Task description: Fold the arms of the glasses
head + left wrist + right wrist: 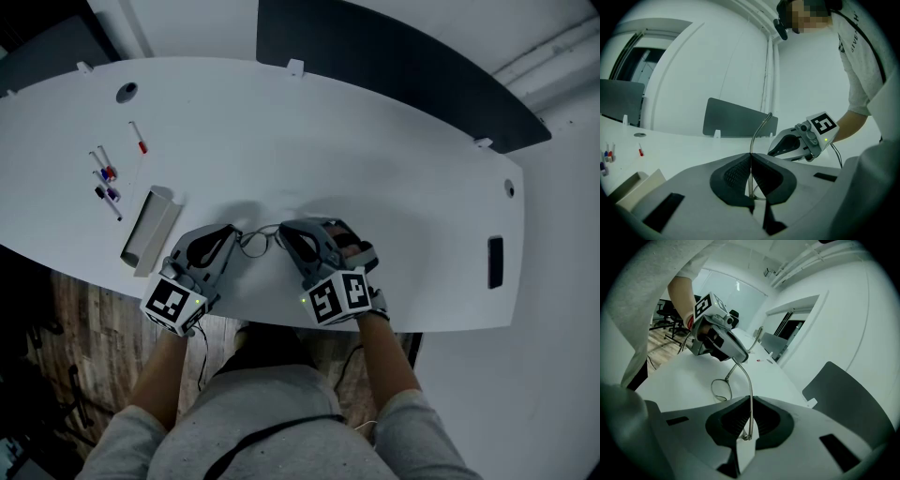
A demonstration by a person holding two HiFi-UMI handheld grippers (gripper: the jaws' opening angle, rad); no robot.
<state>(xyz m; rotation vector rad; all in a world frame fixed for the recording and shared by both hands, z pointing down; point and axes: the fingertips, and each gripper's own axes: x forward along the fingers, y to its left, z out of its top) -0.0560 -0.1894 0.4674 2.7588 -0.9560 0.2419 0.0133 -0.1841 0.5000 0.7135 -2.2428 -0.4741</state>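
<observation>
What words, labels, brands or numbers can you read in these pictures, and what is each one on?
None reads clearly.
Shirt: dark lettering, too blurred and cut off to read.
Marker cubes: black-and-white square patterns, no words.
Pens: any print too small to read.

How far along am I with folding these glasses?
Done: the left gripper and right gripper both have hold of the glasses. In hand: each pinches a thin metal part. Left: no arm looks folded yet; one arm juts out away from the lens.
</observation>
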